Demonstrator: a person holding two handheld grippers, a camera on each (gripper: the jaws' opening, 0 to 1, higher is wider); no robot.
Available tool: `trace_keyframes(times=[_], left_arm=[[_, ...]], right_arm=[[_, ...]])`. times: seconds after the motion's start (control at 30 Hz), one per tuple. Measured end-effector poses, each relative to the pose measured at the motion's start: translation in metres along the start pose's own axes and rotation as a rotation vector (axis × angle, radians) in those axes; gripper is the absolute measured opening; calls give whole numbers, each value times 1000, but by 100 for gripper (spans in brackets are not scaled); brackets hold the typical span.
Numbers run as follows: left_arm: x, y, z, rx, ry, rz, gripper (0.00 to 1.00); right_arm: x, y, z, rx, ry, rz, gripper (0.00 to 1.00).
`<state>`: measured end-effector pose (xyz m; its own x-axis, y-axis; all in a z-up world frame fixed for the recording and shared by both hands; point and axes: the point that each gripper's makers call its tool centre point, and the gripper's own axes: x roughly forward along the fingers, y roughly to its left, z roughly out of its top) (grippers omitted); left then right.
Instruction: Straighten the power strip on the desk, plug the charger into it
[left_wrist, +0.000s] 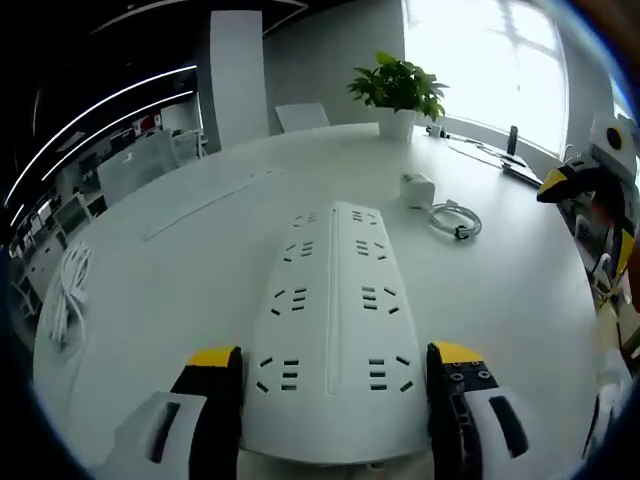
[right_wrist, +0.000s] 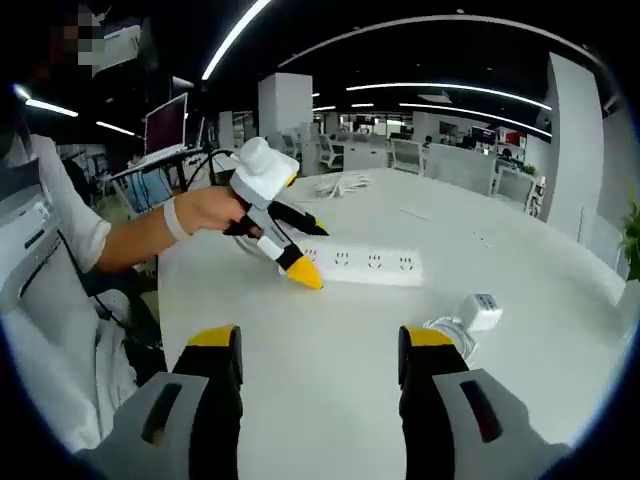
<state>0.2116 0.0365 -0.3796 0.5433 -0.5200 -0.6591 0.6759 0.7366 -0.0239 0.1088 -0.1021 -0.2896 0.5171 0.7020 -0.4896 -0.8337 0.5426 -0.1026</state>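
Here, in the left gripper view, our left gripper straddles the strip's near end, jaws wide; we judge straightening underway. In the right gripper view, our right gripper hangs wide and empty, the charger near the desk's edge; next, we grasp it.

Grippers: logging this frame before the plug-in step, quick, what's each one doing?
Left gripper: jaws spread on either side of the power strip's near end; whether they press it cannot be told.
Right gripper: open, empty, above the desk.
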Motion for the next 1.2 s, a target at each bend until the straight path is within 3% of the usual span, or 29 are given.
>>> trace_keyframes(times=[0.1, 0.2, 0.3, 0.33, 0.4, 0.47, 0.53, 0.57, 0.63, 0.7, 0.77, 0.83, 0.93, 1.2], left_arm=[[0, 0, 0, -1, -1, -2, 76], [0, -1, 0, 0, -1, -2, 76], [0, -1, -1, 0, -2, -2, 76], [0, -1, -1, 0, -4, -3, 76], [0, -2, -1, 1, -5, -3, 76], [-1, -3, -2, 2, -7, -5, 76], [-2, -3, -2, 2, -7, -5, 76], [-2, -4, -3, 2, -8, -6, 76], [-3, -5, -4, 3, -9, -7, 76], [-3, -5, -4, 3, -9, -8, 76], [-4, -6, -5, 3, -9, -8, 76], [-4, -6, -5, 3, -9, -10, 76], [-5, -6, -6, 3, -11, -9, 76], [-5, -6, -5, 2, -10, -9, 76]], right_arm=[[14, -15, 1, -65, 88, 37, 65], [28, -29, -7, -144, 246, 104, 67], [49, -44, 12, -218, 224, 110, 69], [60, -51, 20, -315, 229, 136, 70], [76, -65, 25, -426, 262, 141, 73], [91, -85, 21, -598, 346, 125, 73], [95, -87, 17, -603, 377, 141, 73], [111, -90, 12, -610, 417, 196, 74], [125, -94, 14, -711, 428, 224, 75], [135, -99, 10, -736, 488, 236, 76], [150, -96, 15, -821, 492, 289, 75], [159, -96, 14, -834, 528, 314, 75], [170, -101, 8, -880, 612, 339, 76], [186, -94, -1, -999, 711, 462, 73]])
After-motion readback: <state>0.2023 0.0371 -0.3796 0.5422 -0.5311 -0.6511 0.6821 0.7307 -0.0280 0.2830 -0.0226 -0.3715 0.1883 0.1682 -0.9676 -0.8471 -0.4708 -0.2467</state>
